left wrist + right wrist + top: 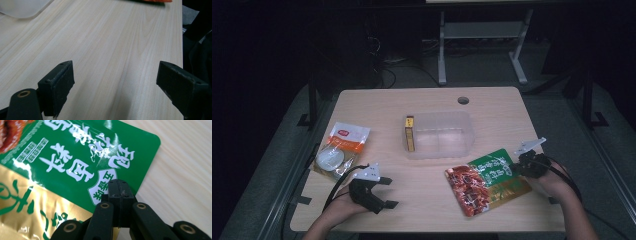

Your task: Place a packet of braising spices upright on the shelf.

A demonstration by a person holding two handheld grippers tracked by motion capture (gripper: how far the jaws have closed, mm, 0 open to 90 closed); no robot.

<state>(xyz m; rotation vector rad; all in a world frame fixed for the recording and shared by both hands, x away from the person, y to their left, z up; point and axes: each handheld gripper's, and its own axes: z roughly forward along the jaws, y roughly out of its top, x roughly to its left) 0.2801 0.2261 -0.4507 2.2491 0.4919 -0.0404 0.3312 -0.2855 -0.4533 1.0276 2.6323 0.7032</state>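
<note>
The right gripper (119, 185) pinches the green pouch (486, 181) by its edge; next, probably carry it to the clear bin (439, 135). The left gripper (382, 192) hangs open.

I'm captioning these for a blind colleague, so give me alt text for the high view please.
A person's right gripper, jaws shut, pinches the edge of a green, gold and red food pouch lying on a light wooden table. The left gripper rests open near an orange-and-white packet, and a clear plastic bin holding a small yellow box sits mid-table.
</note>
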